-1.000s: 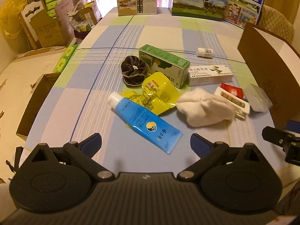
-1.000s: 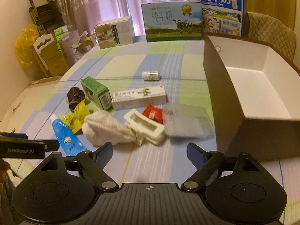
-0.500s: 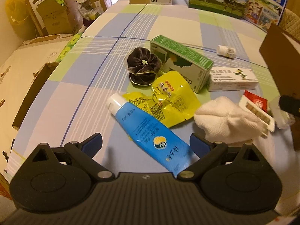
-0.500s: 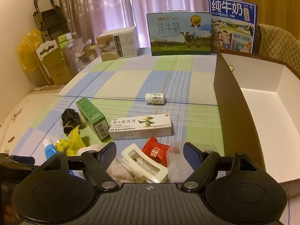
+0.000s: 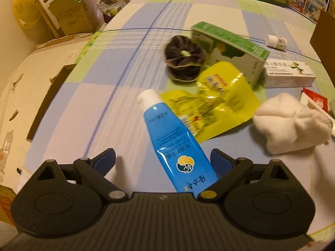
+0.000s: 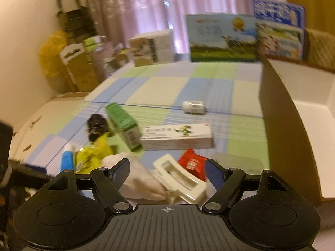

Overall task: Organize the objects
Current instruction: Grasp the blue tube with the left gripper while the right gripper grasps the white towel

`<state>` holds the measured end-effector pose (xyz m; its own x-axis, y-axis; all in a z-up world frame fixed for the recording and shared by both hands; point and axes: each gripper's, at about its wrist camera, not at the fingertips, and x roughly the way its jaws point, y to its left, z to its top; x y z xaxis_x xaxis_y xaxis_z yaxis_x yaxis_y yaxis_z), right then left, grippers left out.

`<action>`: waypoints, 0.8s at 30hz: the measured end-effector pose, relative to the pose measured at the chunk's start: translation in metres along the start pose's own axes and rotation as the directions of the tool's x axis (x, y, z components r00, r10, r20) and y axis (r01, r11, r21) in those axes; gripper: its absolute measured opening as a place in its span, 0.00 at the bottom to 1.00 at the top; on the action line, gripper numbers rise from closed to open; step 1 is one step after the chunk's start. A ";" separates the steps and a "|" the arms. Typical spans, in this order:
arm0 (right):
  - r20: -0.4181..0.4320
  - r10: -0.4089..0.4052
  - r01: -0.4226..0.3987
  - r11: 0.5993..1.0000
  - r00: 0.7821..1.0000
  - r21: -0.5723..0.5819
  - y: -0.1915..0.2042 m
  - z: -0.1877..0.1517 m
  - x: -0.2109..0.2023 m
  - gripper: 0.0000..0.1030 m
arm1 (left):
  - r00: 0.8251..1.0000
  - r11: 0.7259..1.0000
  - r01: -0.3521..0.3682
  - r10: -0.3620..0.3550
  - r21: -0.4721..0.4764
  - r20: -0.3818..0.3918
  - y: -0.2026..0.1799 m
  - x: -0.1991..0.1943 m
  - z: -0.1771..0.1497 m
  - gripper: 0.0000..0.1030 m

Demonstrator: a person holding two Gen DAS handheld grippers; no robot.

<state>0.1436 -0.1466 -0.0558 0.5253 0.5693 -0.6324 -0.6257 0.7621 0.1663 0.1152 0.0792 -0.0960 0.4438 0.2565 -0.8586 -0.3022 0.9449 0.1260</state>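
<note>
A blue tube [image 5: 175, 146] with a white cap lies on the checked tablecloth, its tail between the open jaws of my left gripper [image 5: 163, 161]. Behind it lie a yellow pouch [image 5: 217, 100], a dark scrunchie [image 5: 184, 60], a green box [image 5: 232, 48], a white ointment box [image 5: 289, 75] and a white sock [image 5: 289, 123]. My right gripper [image 6: 167, 171] is open over a cream hair clip [image 6: 180, 179], with the sock [image 6: 138, 177] at its left finger and a red packet [image 6: 192, 163] just beyond. A small white bottle [image 6: 193, 107] lies farther back.
An open brown cardboard box [image 6: 282, 129] with a white inside stands at the right. A clear plastic case [image 6: 240, 163] lies beside it. Milk cartons [image 6: 224, 37] and a small carton [image 6: 152, 46] stand at the far table edge. Cardboard and bags crowd the left.
Both grippers have moved forward and down toward the objects. The blue tube now reaches between my left jaws; the hair clip now sits between my right jaws.
</note>
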 end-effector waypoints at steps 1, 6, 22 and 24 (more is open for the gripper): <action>0.007 0.015 -0.015 0.999 1.000 -0.032 0.005 -0.001 -0.001 0.74 | 1.000 1.000 0.001 -0.001 -0.007 0.000 0.004 -0.002 0.000 0.88; 0.004 0.087 -0.085 0.977 0.996 -0.193 0.034 -0.006 0.000 0.74 | 1.000 1.000 -0.020 0.020 0.009 0.024 0.013 -0.008 0.005 0.86; -0.167 0.001 -0.087 0.857 0.986 -0.508 0.074 -0.034 0.072 0.38 | 0.999 1.000 0.022 -0.022 -0.008 0.034 0.037 -0.011 0.004 0.82; -0.150 0.004 -0.077 0.871 0.989 -0.486 0.068 -0.033 0.071 0.20 | 0.998 1.000 0.030 -0.030 0.011 0.048 0.034 -0.012 0.007 0.82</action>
<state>0.1193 -0.0644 -0.1147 0.4302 0.5197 -0.7381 -0.8655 0.4699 -0.1736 0.1053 0.1098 -0.0786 0.4925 0.2374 -0.8373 -0.2797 0.9542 0.1060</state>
